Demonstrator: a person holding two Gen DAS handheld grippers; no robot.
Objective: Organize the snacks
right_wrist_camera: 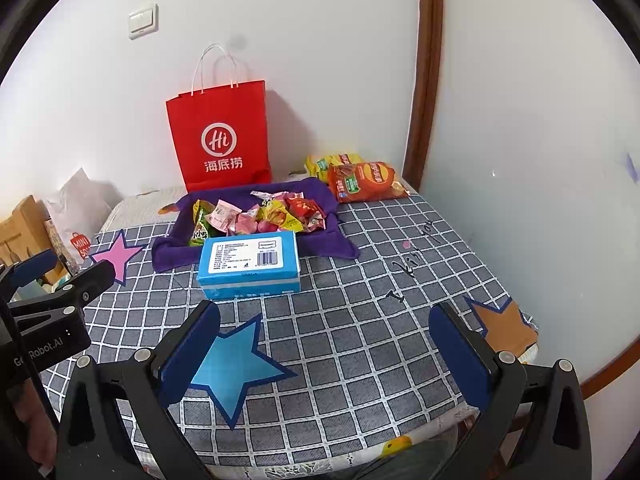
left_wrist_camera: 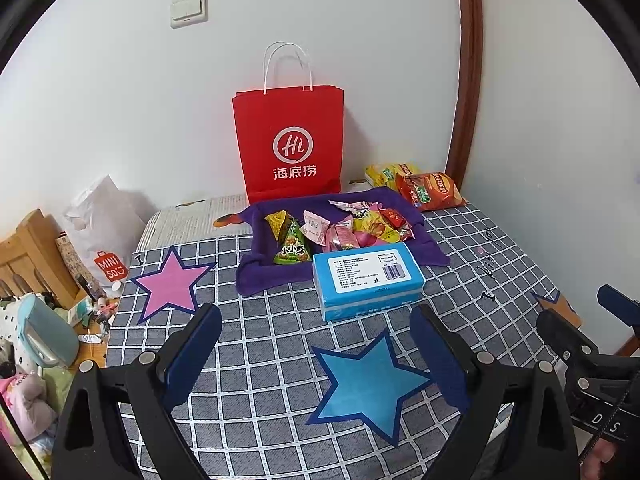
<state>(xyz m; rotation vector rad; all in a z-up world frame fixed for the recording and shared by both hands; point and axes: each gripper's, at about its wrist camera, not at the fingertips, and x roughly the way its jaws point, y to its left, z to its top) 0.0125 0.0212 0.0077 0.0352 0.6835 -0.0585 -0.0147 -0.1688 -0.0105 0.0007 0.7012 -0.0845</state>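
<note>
Both grippers, left (left_wrist_camera: 316, 344) and right (right_wrist_camera: 324, 340), gape wide and empty (nothing gripped), so approach the snacks (left_wrist_camera: 340, 228) low and squarely.

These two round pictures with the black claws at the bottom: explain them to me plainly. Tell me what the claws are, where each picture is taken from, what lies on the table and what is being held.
There is no robot here. A person holds a two-finger gripper in each hand, and each carries a wide-angle camera looking forward along its fingers.

One picture looks past the left gripper, the other past the right gripper. Both stand open, holding nothing.

On the checked tablecloth lies a purple cloth heaped with small wrapped snacks. A blue box sits in front of it, a red paper bag behind, and chip bags by the wall.
</note>
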